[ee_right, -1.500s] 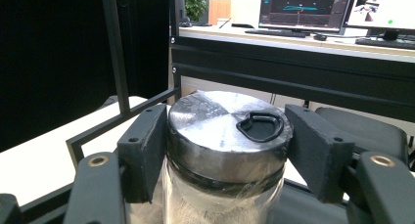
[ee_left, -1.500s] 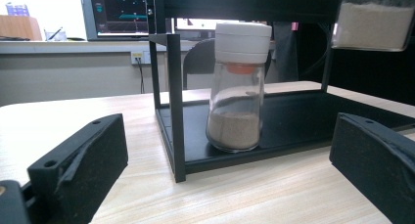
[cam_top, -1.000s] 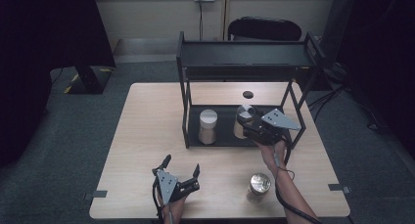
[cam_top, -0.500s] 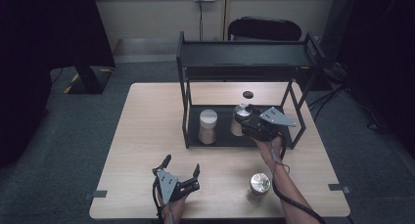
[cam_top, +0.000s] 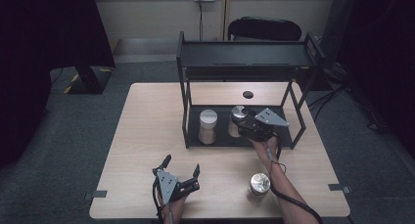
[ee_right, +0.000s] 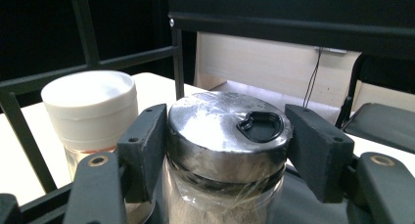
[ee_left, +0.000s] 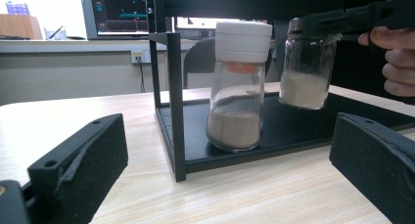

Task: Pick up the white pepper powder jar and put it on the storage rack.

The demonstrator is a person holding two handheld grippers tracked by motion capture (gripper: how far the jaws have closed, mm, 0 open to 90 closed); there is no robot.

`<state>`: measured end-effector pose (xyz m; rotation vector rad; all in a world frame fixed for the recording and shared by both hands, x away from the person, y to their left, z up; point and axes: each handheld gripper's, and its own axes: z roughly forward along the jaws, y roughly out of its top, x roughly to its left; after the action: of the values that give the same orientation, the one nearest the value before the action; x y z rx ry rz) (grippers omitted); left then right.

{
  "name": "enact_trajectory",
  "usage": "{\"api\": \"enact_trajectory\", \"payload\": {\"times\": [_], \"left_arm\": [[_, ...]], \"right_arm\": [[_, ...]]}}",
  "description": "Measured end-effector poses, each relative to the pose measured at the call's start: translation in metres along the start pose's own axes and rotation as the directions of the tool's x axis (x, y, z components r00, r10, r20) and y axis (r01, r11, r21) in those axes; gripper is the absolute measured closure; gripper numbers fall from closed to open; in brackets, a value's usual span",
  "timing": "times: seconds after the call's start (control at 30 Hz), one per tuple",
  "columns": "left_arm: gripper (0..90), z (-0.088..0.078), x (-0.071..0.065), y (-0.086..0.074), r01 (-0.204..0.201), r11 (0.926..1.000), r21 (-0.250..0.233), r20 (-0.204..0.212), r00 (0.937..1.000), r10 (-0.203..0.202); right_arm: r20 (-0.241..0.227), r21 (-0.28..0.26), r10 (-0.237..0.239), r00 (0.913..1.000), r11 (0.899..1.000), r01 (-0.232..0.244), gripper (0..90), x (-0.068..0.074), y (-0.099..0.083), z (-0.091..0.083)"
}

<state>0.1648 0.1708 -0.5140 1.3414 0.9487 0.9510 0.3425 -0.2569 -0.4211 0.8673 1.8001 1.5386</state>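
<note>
My right gripper [cam_top: 243,122] is shut on the silver lid of a glass jar of pale powder [ee_right: 227,131]. It holds the jar inside the lower level of the black rack [cam_top: 244,55]. In the left gripper view this jar [ee_left: 306,62] hangs slightly above the rack's black floor. Close on its left a white-lidded jar of tan powder [cam_top: 208,126] stands on that floor. My left gripper [cam_top: 182,164] rests open by the table's front edge, facing the rack, with nothing between its fingers [ee_left: 83,160].
A second silver-lidded jar [cam_top: 259,184] stands on the wooden table [cam_top: 147,136] in front of the rack, beside my right forearm. A small black disc [cam_top: 248,94] lies behind the rack. The rack's front left post [ee_left: 175,101] stands straight ahead of the left gripper.
My right gripper has carried the silver-lidded jar a little left and down, closer to the white-lidded jar. The left gripper has stayed put.
</note>
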Motion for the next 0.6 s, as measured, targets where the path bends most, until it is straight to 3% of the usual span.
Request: {"api": "enact_trajectory", "payload": {"times": [0.6], "left_arm": [[0.3,0.0001,0.0002,0.0001,0.000,1.0000,0.001,0.001,1.0000,0.000]], "right_arm": [[-0.017,0.034,-0.020,0.9996,0.999,0.021,34.4,0.0028,-0.0103,0.0031]]}}
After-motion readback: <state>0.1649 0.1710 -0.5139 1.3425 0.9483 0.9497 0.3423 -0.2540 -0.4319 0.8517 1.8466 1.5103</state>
